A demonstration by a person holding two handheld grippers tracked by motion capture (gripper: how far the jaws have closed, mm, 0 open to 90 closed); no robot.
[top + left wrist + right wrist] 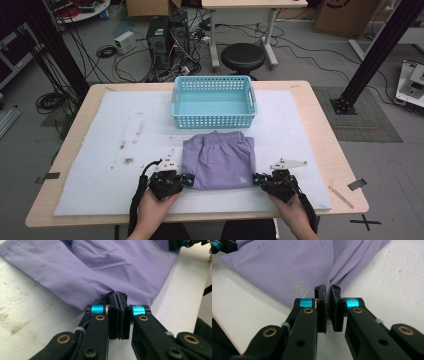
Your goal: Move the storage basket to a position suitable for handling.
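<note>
At six o'clock on the worktop, both our tongs, left and right, pinch the folded purple shorts' near corners; next, lift evenly toward the basket at twelve.

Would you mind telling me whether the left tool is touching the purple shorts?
Touching. In the left gripper view, the left tool has its jaws pinched shut on the near corner of the purple shorts.

Both hand-held tools are matte black: the left gripper and the right gripper each have bright turquoise collars by the jaws, brass-coloured pivot bushings and black screws along the links. A pale grey three-cornered plate tops each one, and a thick black cable trails back beside the bare forearms
</note>
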